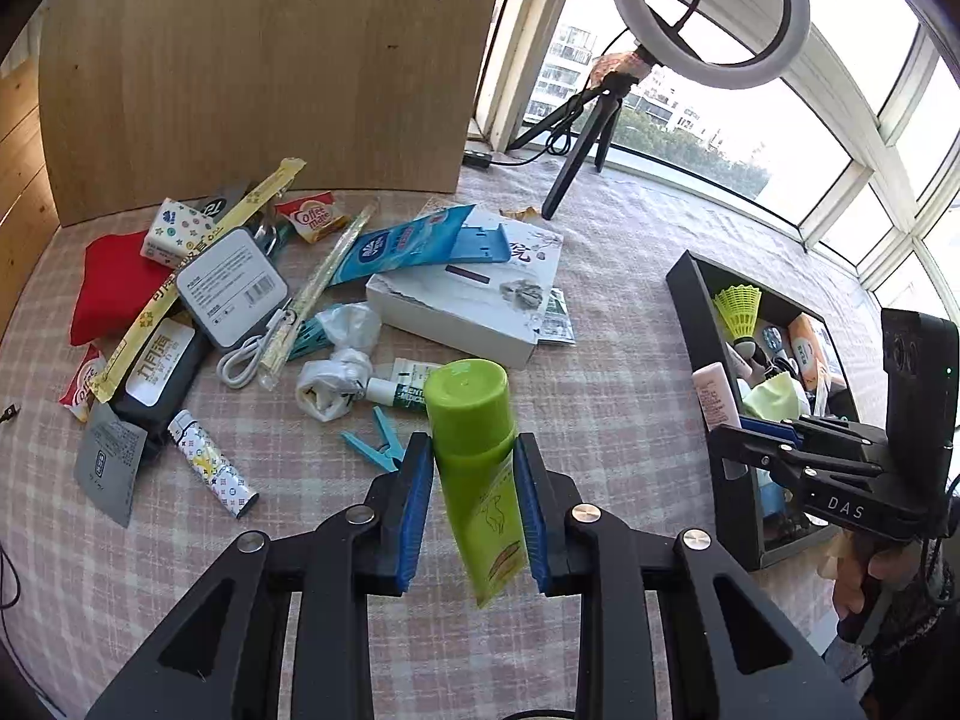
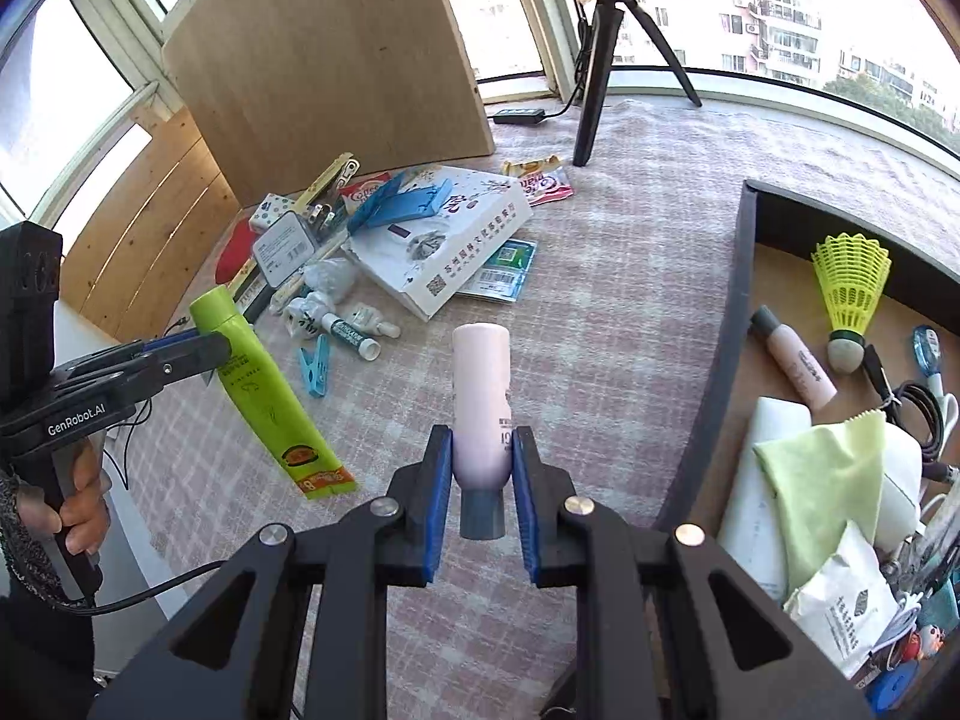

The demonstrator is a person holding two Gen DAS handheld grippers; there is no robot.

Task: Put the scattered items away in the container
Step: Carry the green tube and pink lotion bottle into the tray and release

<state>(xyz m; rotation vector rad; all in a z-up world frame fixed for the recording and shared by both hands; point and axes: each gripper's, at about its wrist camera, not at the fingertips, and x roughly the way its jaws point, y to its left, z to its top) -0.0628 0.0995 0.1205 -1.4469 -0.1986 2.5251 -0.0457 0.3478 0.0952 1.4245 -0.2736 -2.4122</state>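
My left gripper point(image 1: 474, 450) is shut on a green tube point(image 1: 474, 420) with its cap pointing away, held above the checked tablecloth. In the right wrist view that tube point(image 2: 264, 396) hangs tilted from the left gripper point(image 2: 204, 348). The right gripper point(image 2: 480, 444) is shut on a pale pink bottle point(image 2: 480, 384) near its grey cap, just left of the black container point(image 2: 744, 276). Inside the container lie a yellow shuttlecock point(image 2: 849, 282), a green cloth point(image 2: 828, 480) and several other items. More scattered items lie in a pile by a white box point(image 1: 468, 294).
A red pouch point(image 1: 114, 288), a white cable point(image 1: 246, 354), blue clothespins point(image 1: 378, 444) and a patterned lighter point(image 1: 210, 462) lie on the cloth. A wooden board point(image 1: 270, 60) stands behind the pile. A ring light on a tripod point(image 1: 576, 144) stands near the window.
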